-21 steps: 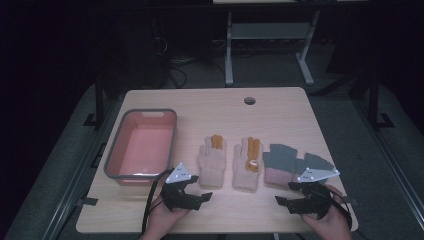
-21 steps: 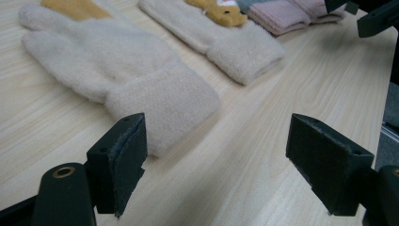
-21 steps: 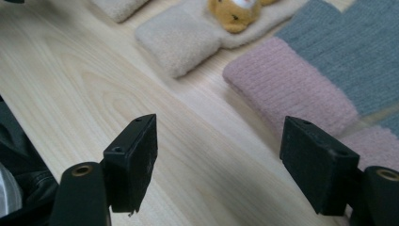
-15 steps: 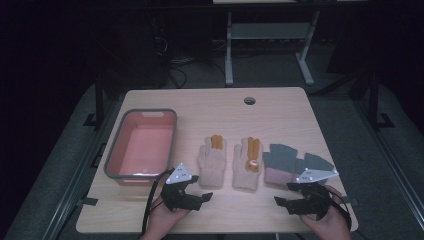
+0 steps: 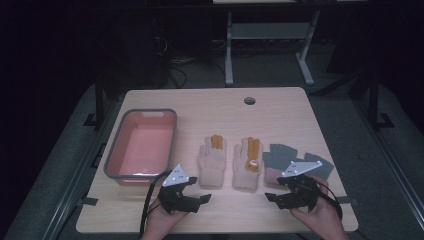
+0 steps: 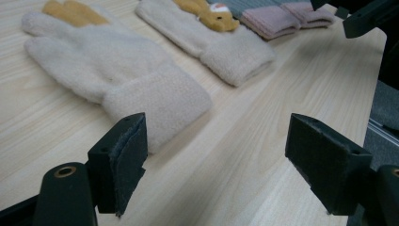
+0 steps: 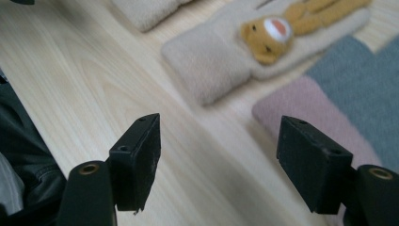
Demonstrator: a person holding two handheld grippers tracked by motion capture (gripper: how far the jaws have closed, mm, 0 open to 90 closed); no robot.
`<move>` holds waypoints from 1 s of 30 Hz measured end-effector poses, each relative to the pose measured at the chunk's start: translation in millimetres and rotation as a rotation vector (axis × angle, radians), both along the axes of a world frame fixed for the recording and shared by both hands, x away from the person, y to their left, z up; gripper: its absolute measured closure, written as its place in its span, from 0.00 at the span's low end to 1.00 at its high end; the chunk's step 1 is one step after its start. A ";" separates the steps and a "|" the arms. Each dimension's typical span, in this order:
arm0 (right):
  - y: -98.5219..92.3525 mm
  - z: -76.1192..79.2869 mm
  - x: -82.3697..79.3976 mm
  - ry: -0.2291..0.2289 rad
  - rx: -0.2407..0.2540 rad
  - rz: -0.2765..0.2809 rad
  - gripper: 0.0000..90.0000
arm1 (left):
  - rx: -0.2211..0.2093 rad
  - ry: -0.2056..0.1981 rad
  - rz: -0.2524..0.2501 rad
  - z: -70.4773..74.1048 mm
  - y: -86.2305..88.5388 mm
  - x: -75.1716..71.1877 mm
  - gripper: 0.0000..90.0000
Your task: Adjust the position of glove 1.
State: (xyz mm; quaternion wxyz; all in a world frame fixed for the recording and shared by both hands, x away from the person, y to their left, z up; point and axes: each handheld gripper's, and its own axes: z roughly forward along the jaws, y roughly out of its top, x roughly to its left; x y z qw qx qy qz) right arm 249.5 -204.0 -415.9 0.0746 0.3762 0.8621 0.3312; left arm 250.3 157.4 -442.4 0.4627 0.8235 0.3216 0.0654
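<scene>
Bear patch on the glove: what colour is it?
Golden-brown bear with an orange-and-white muzzle, clearest in the right gripper view.

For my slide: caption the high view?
Two open grippers wait before cream gloves, grey gloves and a pink tub.

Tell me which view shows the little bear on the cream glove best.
The right gripper view: the bear lies close and large on the cream glove, its face and muzzle plain. The left gripper view catches it at the top edge, partly cut off. The high view shows it as a small orange patch.

Each black claw (image 5: 202,198) (image 5: 272,196) bears 2 padded jaws, a grey triangular plate, a black cable.
</scene>
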 end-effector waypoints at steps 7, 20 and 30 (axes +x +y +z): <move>15.5 -2.0 21.1 0.034 -0.048 0.023 0.29 | -0.012 -0.008 0.011 1.3 3.2 1.2 0.24; 42.9 18.4 62.2 0.063 -0.113 0.113 0.34 | -0.003 -0.023 0.002 2.0 1.9 0.2 0.24; 60.3 17.2 92.0 0.075 -0.158 0.130 0.38 | -0.012 -0.017 0.006 1.5 1.1 0.4 0.24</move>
